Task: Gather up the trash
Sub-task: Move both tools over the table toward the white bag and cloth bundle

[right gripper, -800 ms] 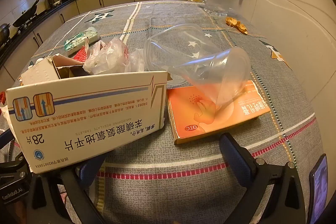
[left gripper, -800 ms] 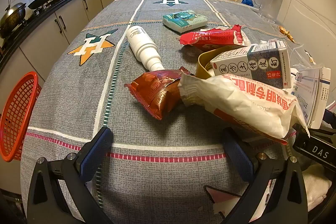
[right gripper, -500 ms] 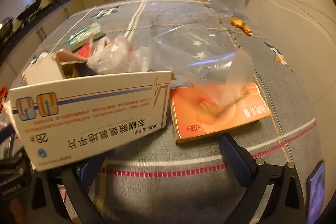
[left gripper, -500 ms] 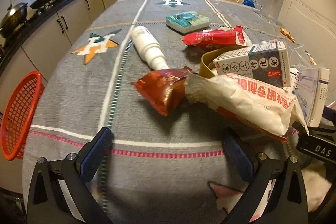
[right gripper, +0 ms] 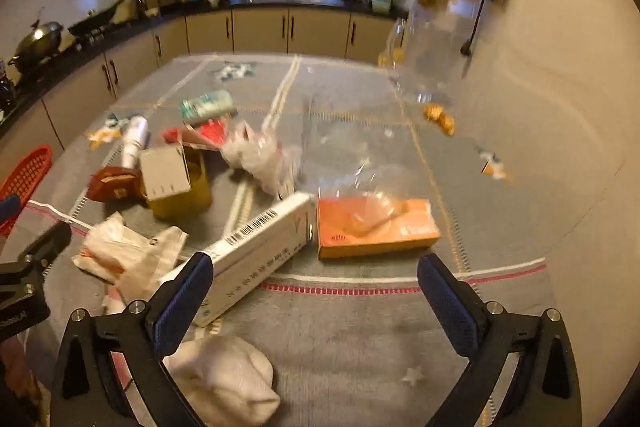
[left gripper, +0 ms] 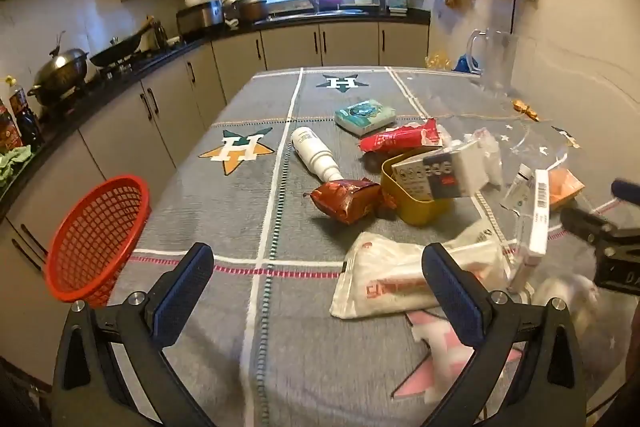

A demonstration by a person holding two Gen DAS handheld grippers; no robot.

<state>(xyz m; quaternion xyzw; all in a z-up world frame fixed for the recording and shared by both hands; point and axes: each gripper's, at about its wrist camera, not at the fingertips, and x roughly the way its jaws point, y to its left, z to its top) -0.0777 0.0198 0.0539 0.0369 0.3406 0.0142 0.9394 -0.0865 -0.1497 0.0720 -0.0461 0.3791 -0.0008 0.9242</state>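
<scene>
Red mesh basket (left gripper: 96,243) hanging off the near-left edge of the surface (left gripper: 224,211) looks like your drop spot, so I'll place everything from there. Both your tools are spread wide with nothing between the pads: left tool (left gripper: 318,291) hovers just to the right of the basket, right tool (right gripper: 316,297) is well off to its right, over the white barcode box (right gripper: 256,247). Trash is all still out on the surface: white crinkly bag (left gripper: 404,279) is the closest piece to the basket, then the dark red snack pouch (left gripper: 346,199) and gold tin (left gripper: 416,203) behind it, white bottle (left gripper: 314,153) further back, and the orange box (right gripper: 372,227) with a clear plastic cup (right gripper: 360,199) on top is the farthest away. What I'd watch: that basket seems to overhang the edge, so bumping it with the left tool could knock it to the floor. The white bag is floppy, so pinch only a corner and it'll probably slide out mid-carry. And grab the orange box first and the cup rolls off.
</scene>
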